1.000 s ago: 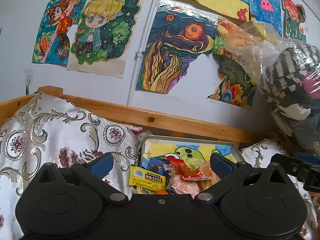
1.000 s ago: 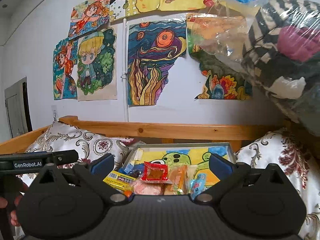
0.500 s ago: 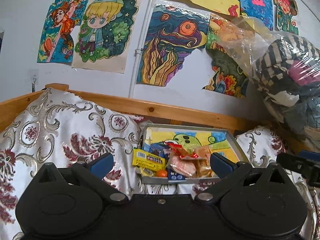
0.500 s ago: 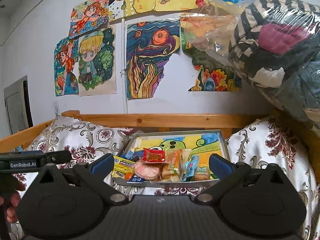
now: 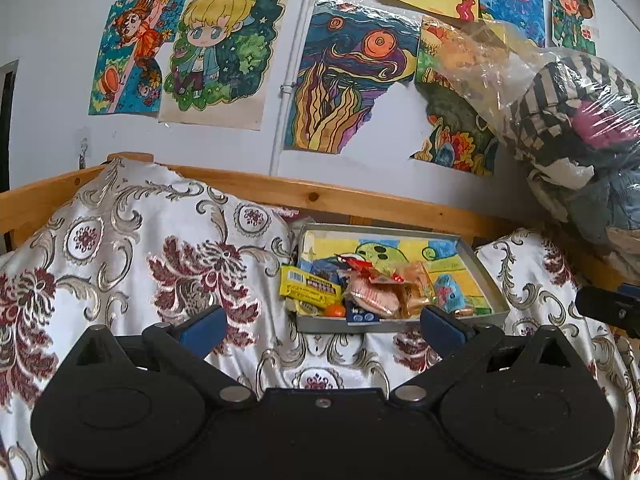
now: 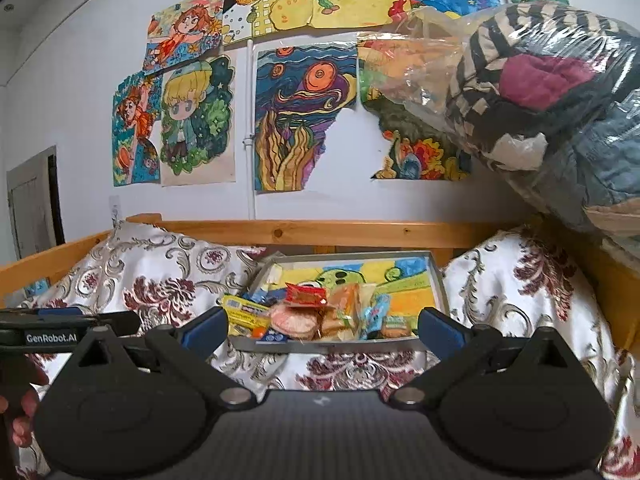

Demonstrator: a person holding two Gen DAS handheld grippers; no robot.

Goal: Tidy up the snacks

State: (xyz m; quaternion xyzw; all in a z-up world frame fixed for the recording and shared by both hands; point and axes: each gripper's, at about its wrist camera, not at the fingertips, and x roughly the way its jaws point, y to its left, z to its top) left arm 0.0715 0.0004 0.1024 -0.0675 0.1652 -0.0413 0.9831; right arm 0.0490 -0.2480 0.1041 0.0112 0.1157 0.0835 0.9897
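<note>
While both the left hand-held gripper and right hand-held gripper hover apart and empty short of the tray on the bed, sorting seems unstarted; next, reach for the snack pile at its near edge.

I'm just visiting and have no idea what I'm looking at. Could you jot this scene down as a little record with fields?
setting: patterned bedspread against a wooden rail, drawings on the wall
tray: grey, shallow, on the bedspread, a drawing lining its floor
snacks: heaped at the tray's near end; a yellow packet juts over the left rim
left gripper: open, holding nothing, short of the tray
right gripper: open, holding nothing, short of the tray
beside: clear bag of clothes at right
</note>
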